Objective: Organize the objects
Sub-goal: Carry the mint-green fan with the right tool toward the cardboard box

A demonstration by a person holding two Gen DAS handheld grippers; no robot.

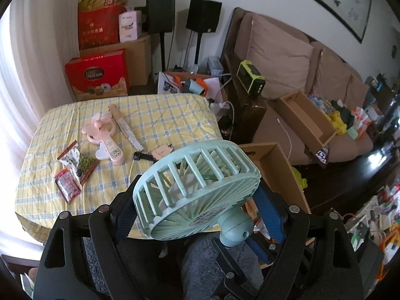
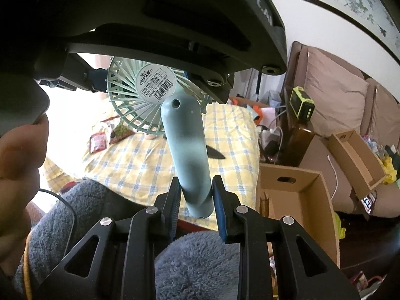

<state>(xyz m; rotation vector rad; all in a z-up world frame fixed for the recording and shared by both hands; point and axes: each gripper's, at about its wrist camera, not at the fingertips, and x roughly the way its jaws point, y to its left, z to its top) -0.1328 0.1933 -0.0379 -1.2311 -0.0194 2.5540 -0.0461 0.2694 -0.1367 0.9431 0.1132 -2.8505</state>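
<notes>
A mint-green hand fan hangs in the air above the near edge of the table, held by both grippers. My left gripper is shut wide on the fan's round cage, its blue pads pressing both sides. In the right wrist view my right gripper is shut on the lower end of the fan's handle. The cage with its label shows above it, under the black body of the left gripper.
On the yellow checked tablecloth lie a pink fan, a folded paper fan, snack packets and a dark knife-like thing. An open cardboard box stands right of the table. A hand shows at left.
</notes>
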